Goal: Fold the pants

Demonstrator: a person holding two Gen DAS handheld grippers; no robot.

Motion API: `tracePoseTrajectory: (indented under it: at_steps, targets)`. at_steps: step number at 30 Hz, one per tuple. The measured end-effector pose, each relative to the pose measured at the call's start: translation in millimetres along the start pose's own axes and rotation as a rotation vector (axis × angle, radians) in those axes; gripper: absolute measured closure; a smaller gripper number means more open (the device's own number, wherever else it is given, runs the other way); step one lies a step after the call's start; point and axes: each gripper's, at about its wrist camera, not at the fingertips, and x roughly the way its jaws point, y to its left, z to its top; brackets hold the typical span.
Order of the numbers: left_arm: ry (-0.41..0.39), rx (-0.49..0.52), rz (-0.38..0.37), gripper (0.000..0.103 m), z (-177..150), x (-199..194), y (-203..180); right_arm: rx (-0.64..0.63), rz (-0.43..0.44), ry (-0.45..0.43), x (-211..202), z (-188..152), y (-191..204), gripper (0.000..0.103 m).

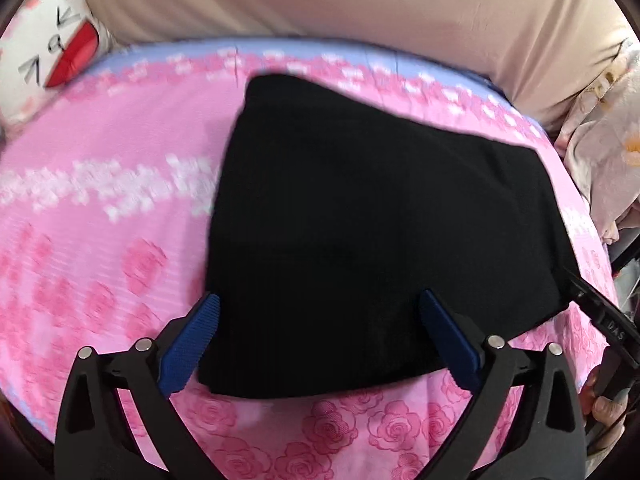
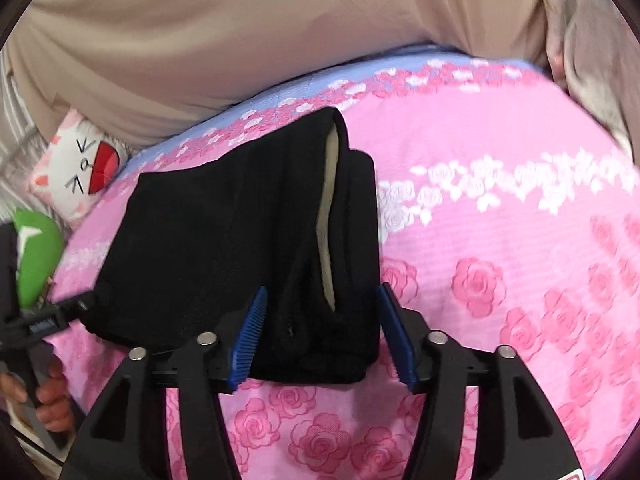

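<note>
Over folded pants [image 1: 380, 220]: L gripper [image 1: 320, 312] wide open; R gripper [image 2: 320, 308] half-open.

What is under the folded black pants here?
The black pants lie on a pink rose-patterned sheet, which shows all around them. A pale lining peeks between their folded layers. The sheet directly beneath is covered, so anything there cannot be seen.

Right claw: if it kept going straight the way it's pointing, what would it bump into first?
Most likely the folded black pants. Their near edge already lies between the right claw's open blue fingers, on the pink rose bedsheet. Depth is hard to judge.
</note>
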Motion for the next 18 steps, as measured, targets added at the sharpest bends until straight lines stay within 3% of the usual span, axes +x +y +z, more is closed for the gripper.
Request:
tracePoseTrajectory:
  at_steps: [3, 8, 10, 11, 12, 13, 14, 15, 18]
  targets:
    - [-0.018, 0.003, -0.007, 0.005, -1, 2, 1, 0.040, 0.043, 0.019, 2, -2, -6, 0.041]
    - [-0.061, -0.033, -0.083, 0.005, 6, 9, 12, 0.121, 0.139, 0.049, 12, -4, -17, 0.037]
    - [-0.100, -0.045, -0.114, 0.021, 9, 8, 18, 0.105, 0.145, 0.049, 13, -3, -14, 0.043]
    - [-0.117, -0.042, -0.111, 0.048, 10, 6, 19, 0.096, 0.148, 0.047, 14, -2, -11, 0.057]
    - [-0.126, -0.047, -0.097, 0.079, 11, 1, 22, 0.085, 0.155, 0.036, 12, 0, -6, 0.062]
    - [-0.124, -0.057, -0.077, 0.082, 14, -3, 28, 0.072, 0.151, 0.032, 9, 2, -4, 0.066]
    - [-0.118, -0.065, -0.101, 0.086, 15, -7, 32, 0.055, 0.146, 0.021, 3, 4, 2, 0.068]
    - [-0.120, -0.072, -0.120, 0.088, 17, -15, 38, 0.055, 0.175, 0.000, -8, 6, 7, 0.068]
    - [-0.150, -0.025, -0.074, 0.098, 12, -49, 40, 0.044, 0.256, -0.021, -32, 8, 19, 0.069]
